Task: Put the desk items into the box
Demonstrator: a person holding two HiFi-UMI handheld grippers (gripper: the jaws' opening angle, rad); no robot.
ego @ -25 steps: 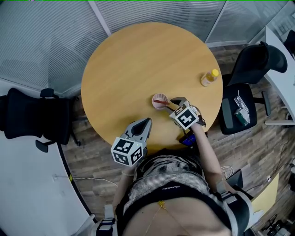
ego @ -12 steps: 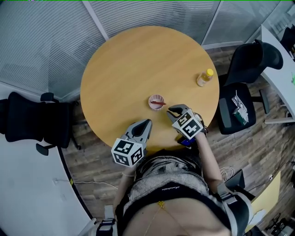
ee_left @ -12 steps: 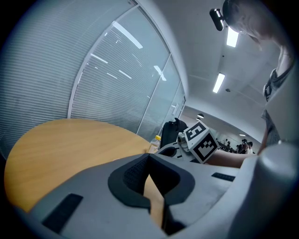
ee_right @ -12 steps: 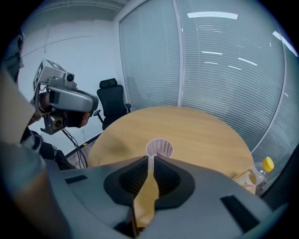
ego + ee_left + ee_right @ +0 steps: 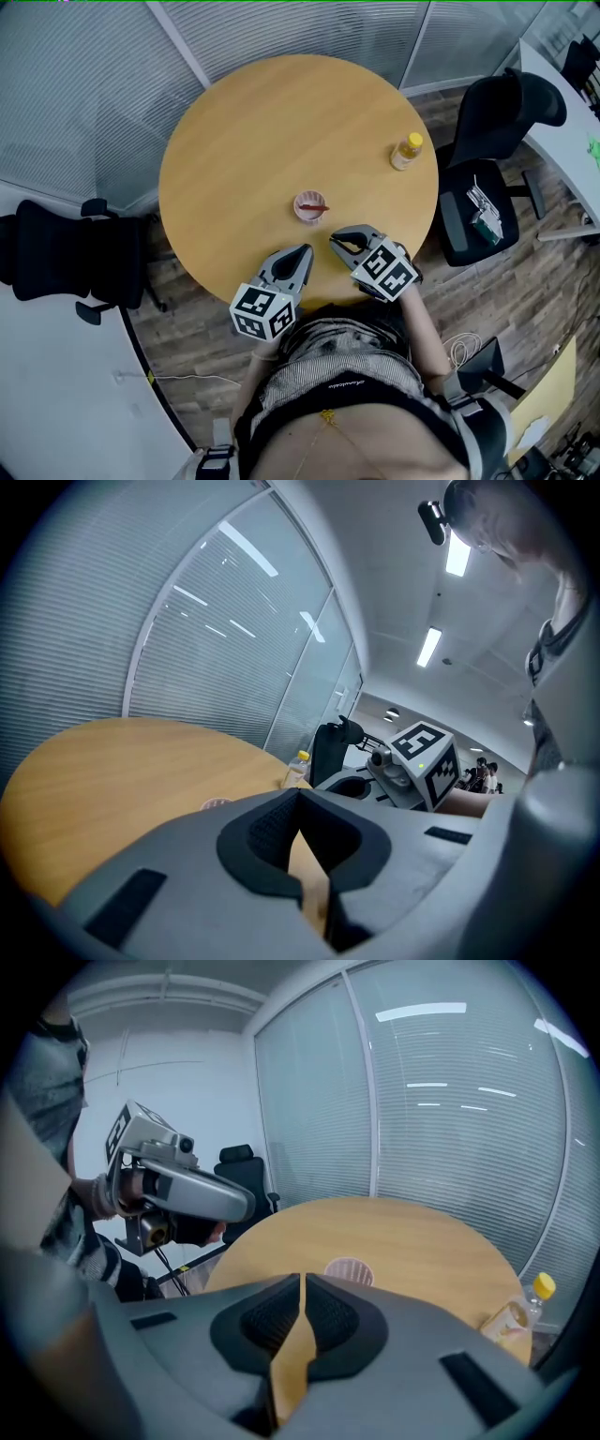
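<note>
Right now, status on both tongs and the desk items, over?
Left tongs shut, empty. Right tongs closing, nothing between. Pink cup and bottle on table, untouched. No box in view.

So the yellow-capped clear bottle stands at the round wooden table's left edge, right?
No. The head view shows the yellow-capped clear bottle at the round wooden table's right edge, not its left.

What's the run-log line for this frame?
left hand-held gripper: shut, empty | right hand-held gripper: jaws closing, nothing between | cup, bottle: on table
</note>
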